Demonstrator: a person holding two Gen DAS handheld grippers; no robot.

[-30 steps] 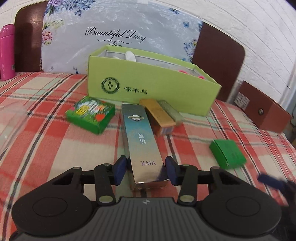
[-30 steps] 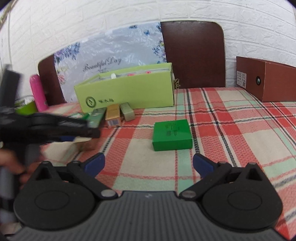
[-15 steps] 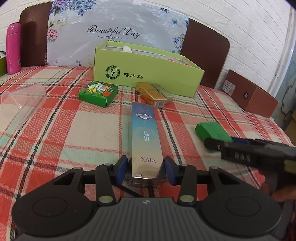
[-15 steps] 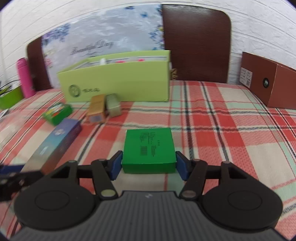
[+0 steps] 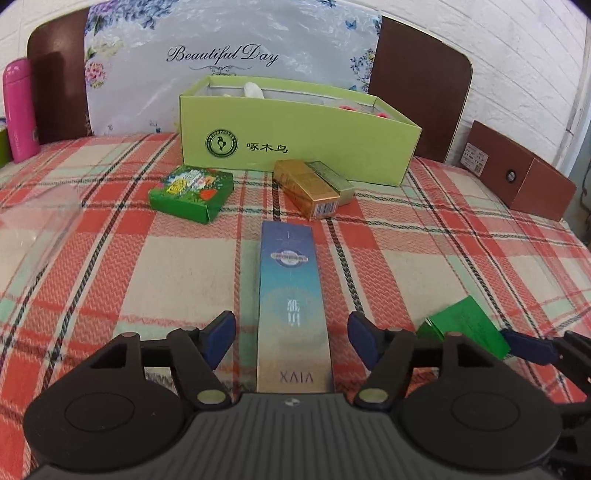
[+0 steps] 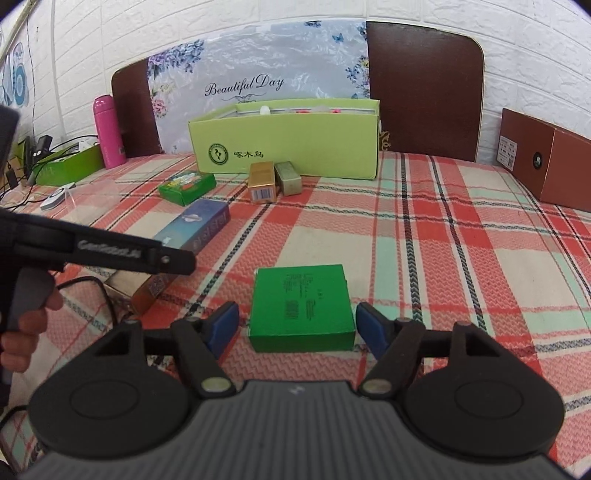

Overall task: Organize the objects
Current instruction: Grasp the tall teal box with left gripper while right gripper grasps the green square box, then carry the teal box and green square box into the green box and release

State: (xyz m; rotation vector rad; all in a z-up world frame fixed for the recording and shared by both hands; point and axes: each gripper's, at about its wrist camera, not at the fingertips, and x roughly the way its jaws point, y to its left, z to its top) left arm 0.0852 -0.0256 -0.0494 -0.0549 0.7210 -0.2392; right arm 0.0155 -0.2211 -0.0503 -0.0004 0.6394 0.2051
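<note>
Plaid tablecloth [image 5: 110,258]; left tongs [image 5: 291,332] spread around blue carton [image 5: 291,295], untouching.

A red plaid cloth [image 6: 424,236] covers the surface. At its far edge a floral "Beautiful Day" panel [image 5: 229,66] leans against a dark brown chair back [image 6: 424,92]. A pink bottle [image 6: 107,129] stands left of the panel; a brown box [image 6: 546,162] sits well to its right. White brick wall [image 6: 258,11] rises behind it.
</note>
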